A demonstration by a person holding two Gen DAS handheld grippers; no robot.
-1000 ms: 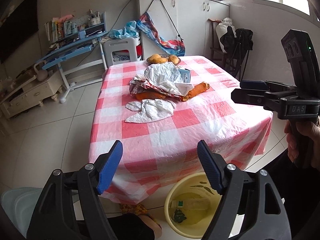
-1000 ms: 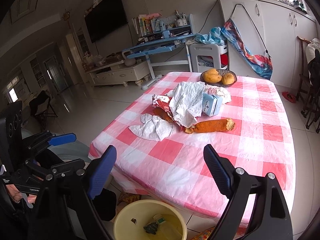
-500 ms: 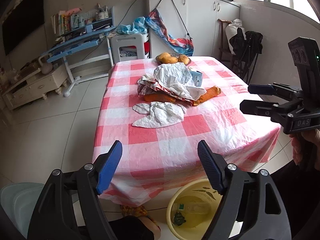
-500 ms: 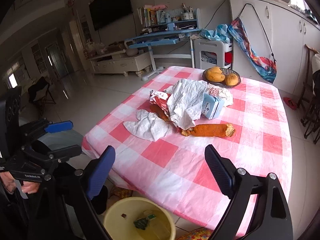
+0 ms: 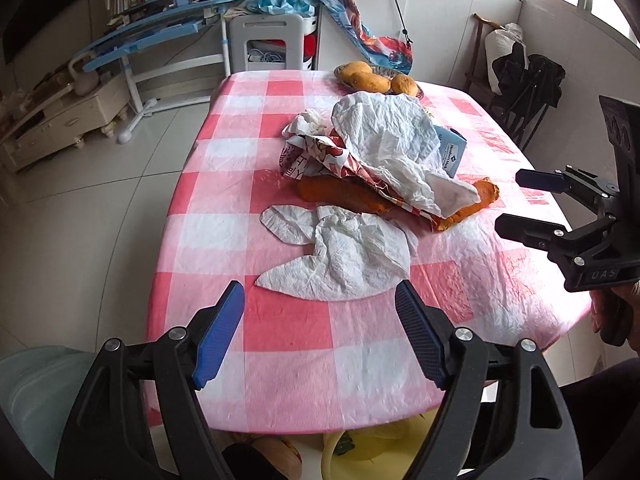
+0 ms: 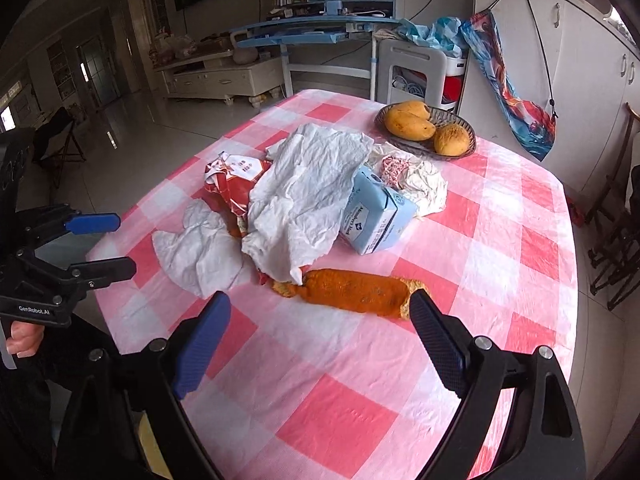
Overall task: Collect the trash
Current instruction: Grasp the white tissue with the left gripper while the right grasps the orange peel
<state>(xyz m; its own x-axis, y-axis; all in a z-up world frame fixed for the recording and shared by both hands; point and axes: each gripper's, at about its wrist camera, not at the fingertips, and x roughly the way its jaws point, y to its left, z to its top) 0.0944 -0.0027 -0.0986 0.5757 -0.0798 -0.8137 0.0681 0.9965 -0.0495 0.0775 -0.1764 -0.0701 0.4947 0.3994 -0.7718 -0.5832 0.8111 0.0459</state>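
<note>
A pile of trash lies mid-table on the pink checked cloth: a crumpled white tissue nearest me, a large white paper, a red printed wrapper, orange peel and a light blue carton. My left gripper is open and empty just short of the tissue. My right gripper is open and empty, close to the orange peel.
A basket of mangoes stands at the table's far end. A yellow bucket sits on the floor under the near table edge. A blue desk, white stool and cabinets stand behind; folded chairs are at right.
Both grippers have moved forward over the table toward the trash pile; the bucket has slipped mostly out of view below. Both stay open.
</note>
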